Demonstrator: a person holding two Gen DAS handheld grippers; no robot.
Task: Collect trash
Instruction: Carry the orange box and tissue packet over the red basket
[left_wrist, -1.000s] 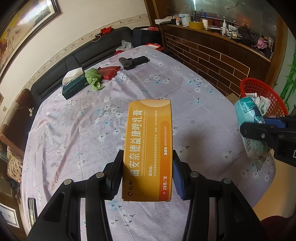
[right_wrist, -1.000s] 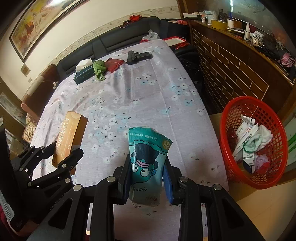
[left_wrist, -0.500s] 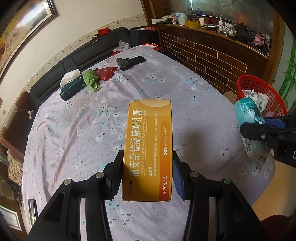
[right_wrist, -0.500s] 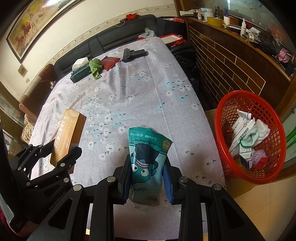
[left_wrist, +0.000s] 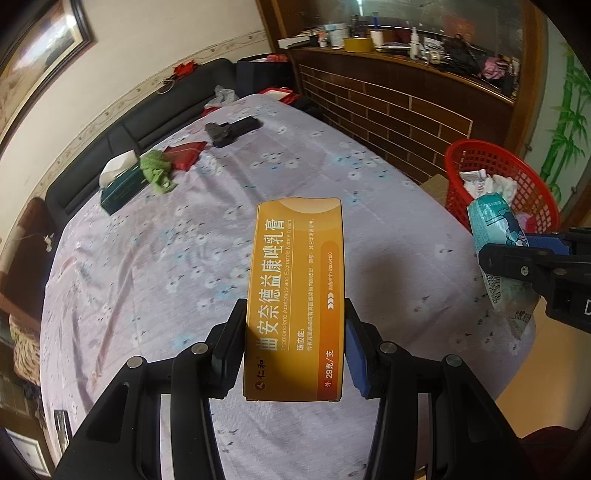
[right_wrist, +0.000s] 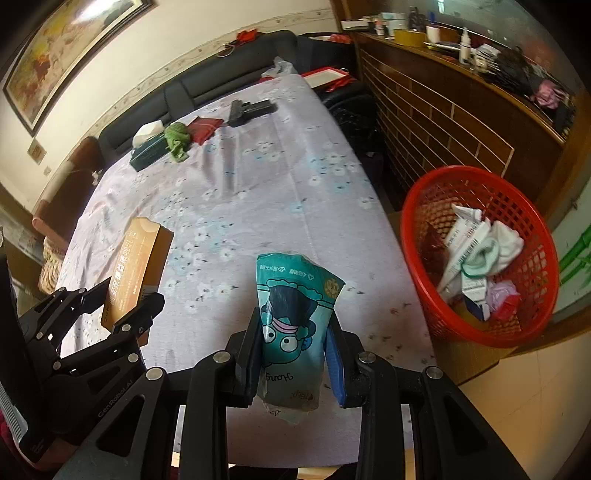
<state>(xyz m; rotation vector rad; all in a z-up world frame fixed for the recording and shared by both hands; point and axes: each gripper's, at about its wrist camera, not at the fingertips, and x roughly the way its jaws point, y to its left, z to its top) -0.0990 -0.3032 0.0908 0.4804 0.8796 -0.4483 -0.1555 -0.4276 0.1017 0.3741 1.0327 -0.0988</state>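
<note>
Holding two pieces of trash at once, we note both grippers are loaded above the table covered in pale lilac floral cloth (right_wrist: 266, 192); the left gripper (left_wrist: 295, 347) is closed partway on the long orange cardboard medicine box (left_wrist: 297, 295), jaws pressing its two long sides near the lower end; the right gripper (right_wrist: 293, 354) is closed partway on the crumpled teal plastic snack bag with a cartoon face (right_wrist: 295, 317), pinched around its middle. The round red plastic mesh basket (right_wrist: 436, 221) sits on the floor just off the table's right edge, already holding paper and wrappers.

Risks, as we judge them: the box is gripped low and most of its length stands free, so a quick swing could pivot it out of the jaws; the bag is soft and may slide through the pads; the two grippers are near each other and both must go to the same basket, so they could collide, or a release too soon would drop an item on the floor short of the rim.

Against the frames a second ago: both grips look unchanged; the basket shows larger and closer in both wrist views, and the far clutter has shifted left; we read this as both hands swinging towards the basket.
</note>
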